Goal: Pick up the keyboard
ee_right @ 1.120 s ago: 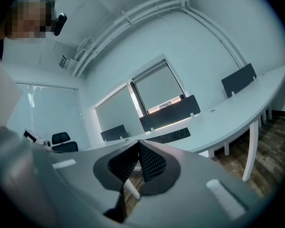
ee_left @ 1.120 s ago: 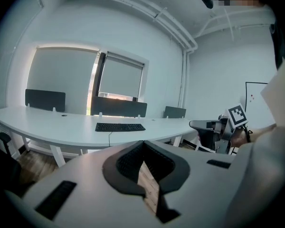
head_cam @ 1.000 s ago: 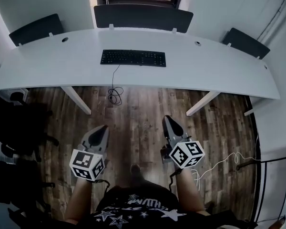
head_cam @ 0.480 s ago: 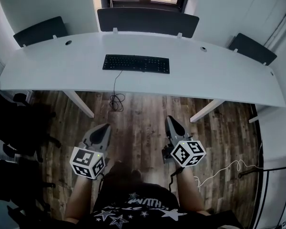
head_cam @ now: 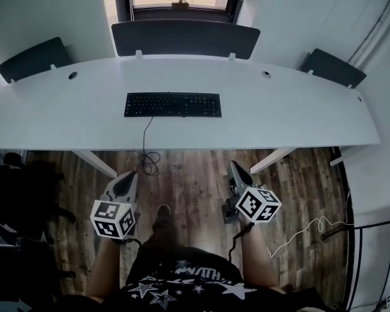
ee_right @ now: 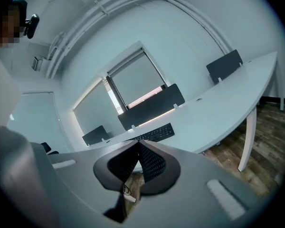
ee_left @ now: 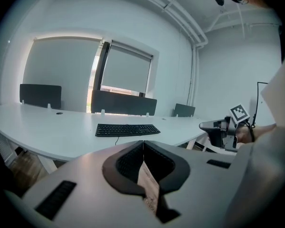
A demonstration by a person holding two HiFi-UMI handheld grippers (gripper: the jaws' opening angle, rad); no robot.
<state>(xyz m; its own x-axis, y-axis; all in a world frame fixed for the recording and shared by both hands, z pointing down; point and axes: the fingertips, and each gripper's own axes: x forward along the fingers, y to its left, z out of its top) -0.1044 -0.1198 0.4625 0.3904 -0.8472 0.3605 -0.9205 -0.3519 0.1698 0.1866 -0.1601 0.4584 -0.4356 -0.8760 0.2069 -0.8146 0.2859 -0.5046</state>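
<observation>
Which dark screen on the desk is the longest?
The middle screen, straight behind the keyboard; the left screen and right screen look shorter.

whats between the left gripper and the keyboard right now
In the head view, between the left gripper and the keyboard lie only a bare stretch of white desk, the dangling cable and wood floor.

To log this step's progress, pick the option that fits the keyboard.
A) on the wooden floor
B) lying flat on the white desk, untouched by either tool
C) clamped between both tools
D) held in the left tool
B: the keyboard lies flat on the white desk, while the left tool and right tool, both shut and empty, are short of the desk's near edge.
</observation>
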